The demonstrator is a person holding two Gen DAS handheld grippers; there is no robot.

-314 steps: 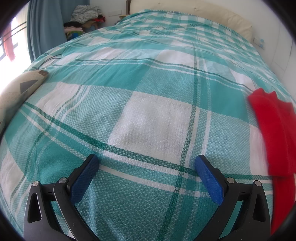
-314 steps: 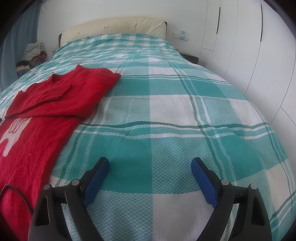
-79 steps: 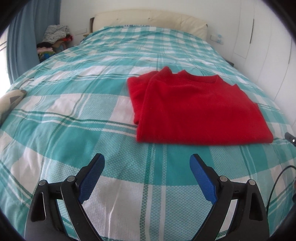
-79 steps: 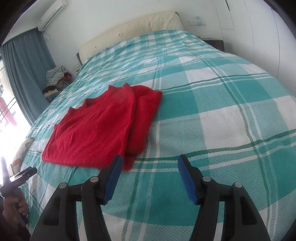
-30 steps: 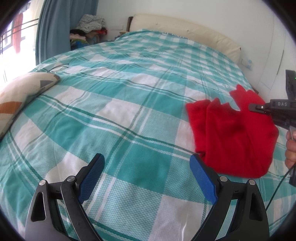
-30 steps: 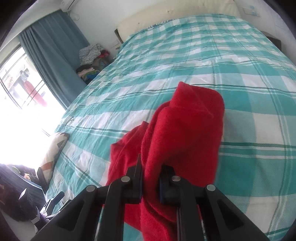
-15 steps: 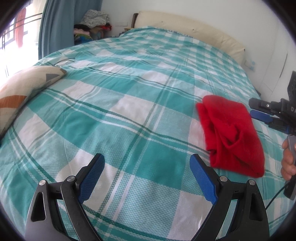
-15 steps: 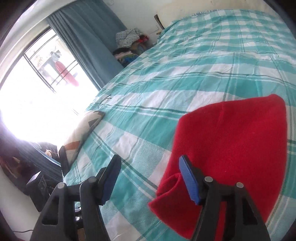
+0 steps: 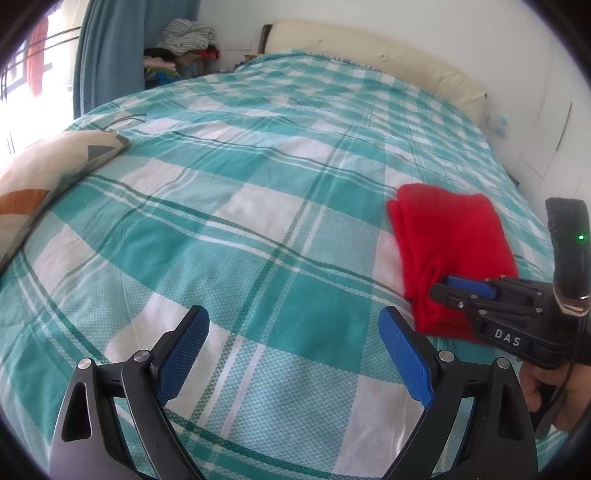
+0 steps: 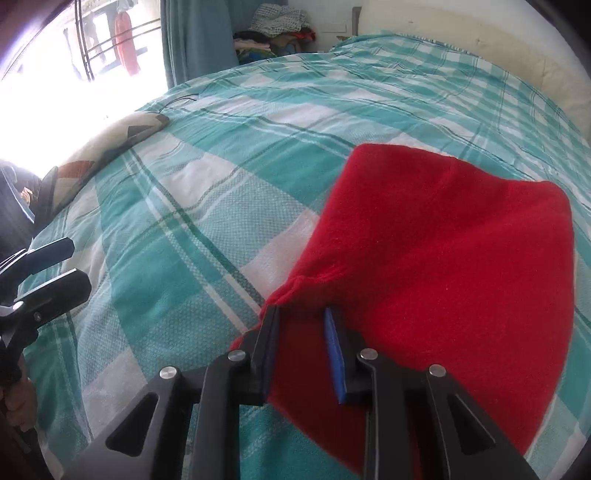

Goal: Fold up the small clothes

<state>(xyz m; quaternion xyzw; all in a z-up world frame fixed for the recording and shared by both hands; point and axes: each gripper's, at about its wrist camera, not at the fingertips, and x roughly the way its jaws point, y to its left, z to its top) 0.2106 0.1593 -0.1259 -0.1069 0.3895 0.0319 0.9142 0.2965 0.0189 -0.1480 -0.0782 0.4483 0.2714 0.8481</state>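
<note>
cushion [image 9: 44, 173] cropped, sweater [image 10: 443, 266] edge hidden

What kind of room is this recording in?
A home bedroom, most likely: a large bed under a teal-and-white plaid cover with a cream padded headboard, a blue window curtain, and a heap of assorted clothes in the corner beside it.

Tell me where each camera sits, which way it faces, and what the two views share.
Left wrist: on the left gripper, open above the bedspread, facing the headboard; the right gripper and a hand show at right.
Right wrist: on the right gripper, low at the near edge of the sweater, its fingers straddling a fold, facing the window; the left gripper shows at left.
Shared: sweater, bedspread, cushion, clothes pile.
</note>
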